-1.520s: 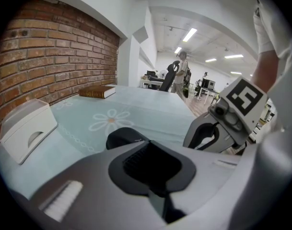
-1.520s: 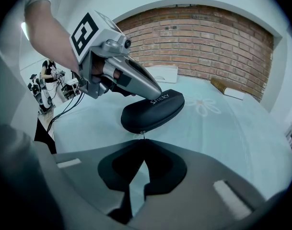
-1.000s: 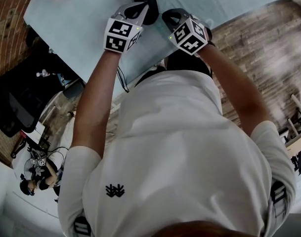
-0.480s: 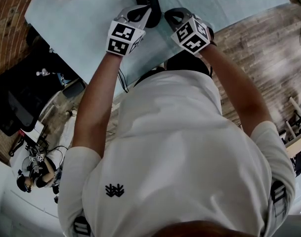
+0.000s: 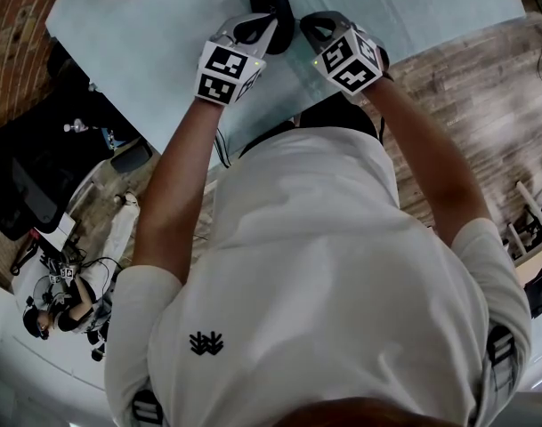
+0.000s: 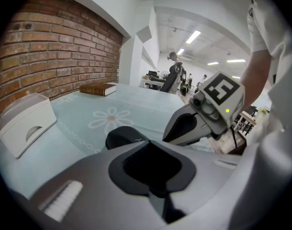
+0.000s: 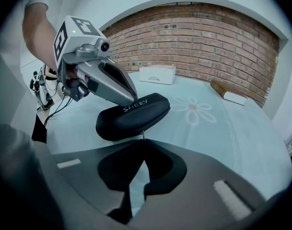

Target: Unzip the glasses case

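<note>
Right gripper view: nearest the lens, the right gripper (image 7: 142,145) has its two jaws drawn together at the tips, with only a thin wedge of gap behind them. They pinch the small zipper pull (image 7: 143,136) at the near edge of the black glasses case (image 7: 136,116). The case lies flat on the pale blue table (image 7: 217,133), just beyond those tips, its lid lettered in white. The left gripper (image 7: 129,101) comes down onto the lid from the left. Its jaws are pressed together and their tip rests on the case top, beside the lettering. The left gripper view shows the same: its dark pads meet with nothing between them, and the rounded end of the case is just past them. Farther back on the table sit a white box (image 7: 157,74) and a brown book (image 7: 229,94), and a brick wall (image 7: 193,37) stands behind them.
</note>
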`<act>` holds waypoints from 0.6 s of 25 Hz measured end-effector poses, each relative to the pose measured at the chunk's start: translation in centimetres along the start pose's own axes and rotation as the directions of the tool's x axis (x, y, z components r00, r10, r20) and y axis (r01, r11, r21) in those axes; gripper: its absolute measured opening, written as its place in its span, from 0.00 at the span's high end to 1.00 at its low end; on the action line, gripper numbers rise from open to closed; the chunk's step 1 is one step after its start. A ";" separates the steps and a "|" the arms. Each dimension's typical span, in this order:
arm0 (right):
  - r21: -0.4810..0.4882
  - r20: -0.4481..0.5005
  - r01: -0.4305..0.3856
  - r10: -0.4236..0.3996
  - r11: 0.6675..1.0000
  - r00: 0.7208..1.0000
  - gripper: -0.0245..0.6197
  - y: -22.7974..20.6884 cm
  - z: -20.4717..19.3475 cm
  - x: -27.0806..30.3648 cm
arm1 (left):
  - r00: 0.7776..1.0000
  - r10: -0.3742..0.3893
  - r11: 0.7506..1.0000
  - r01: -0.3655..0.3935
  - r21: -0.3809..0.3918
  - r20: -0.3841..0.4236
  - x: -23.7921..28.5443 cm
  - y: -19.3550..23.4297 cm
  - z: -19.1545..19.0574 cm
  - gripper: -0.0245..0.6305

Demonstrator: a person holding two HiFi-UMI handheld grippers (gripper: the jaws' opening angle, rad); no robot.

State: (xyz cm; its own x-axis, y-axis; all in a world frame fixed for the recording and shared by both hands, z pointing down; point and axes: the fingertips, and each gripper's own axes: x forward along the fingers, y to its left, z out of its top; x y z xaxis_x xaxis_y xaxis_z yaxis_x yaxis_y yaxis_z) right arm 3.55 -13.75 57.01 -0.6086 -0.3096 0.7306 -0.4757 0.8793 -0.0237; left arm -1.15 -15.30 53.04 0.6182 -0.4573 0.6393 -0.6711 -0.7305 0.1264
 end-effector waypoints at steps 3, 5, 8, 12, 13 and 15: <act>-0.017 0.004 -0.004 0.004 1.000 1.000 0.96 -0.7 0.9 0.0 | 1.000 0.001 1.000 -0.001 -0.006 -0.001 0.0 0.1 -0.1 0.88; -0.023 0.005 -0.008 0.008 1.000 1.000 0.96 -1.1 1.2 0.1 | 1.000 0.005 1.000 -0.005 -0.007 -0.001 0.1 0.2 0.0 0.88; -0.021 0.000 -0.015 0.015 1.000 1.000 0.96 -1.5 1.0 0.5 | 1.000 0.007 1.000 -0.007 -0.012 0.003 0.1 0.2 0.1 0.88; -0.042 0.001 -0.027 0.027 0.999 1.000 0.96 -2.2 1.8 0.6 | 1.000 0.010 1.000 -0.010 -0.021 0.001 0.1 0.1 0.0 0.88; -0.042 -0.001 -0.031 0.031 0.999 1.000 0.96 -2.3 1.7 0.7 | 1.000 0.010 1.000 -0.010 -0.023 0.001 0.1 0.2 0.0 0.88; -0.042 -0.005 -0.040 0.040 0.998 0.999 0.96 -2.5 1.4 1.1 | 1.000 0.009 1.000 -0.009 -0.029 -0.001 0.1 0.2 0.0 0.88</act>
State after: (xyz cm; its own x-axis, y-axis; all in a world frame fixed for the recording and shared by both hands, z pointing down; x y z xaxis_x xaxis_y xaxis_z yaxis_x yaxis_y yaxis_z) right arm 3.23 -16.82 56.93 -0.6237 -0.2725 0.7326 -0.4241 0.9053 -0.0244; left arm -1.22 -15.50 53.17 0.6116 -0.4632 0.6413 -0.6881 -0.7115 0.1424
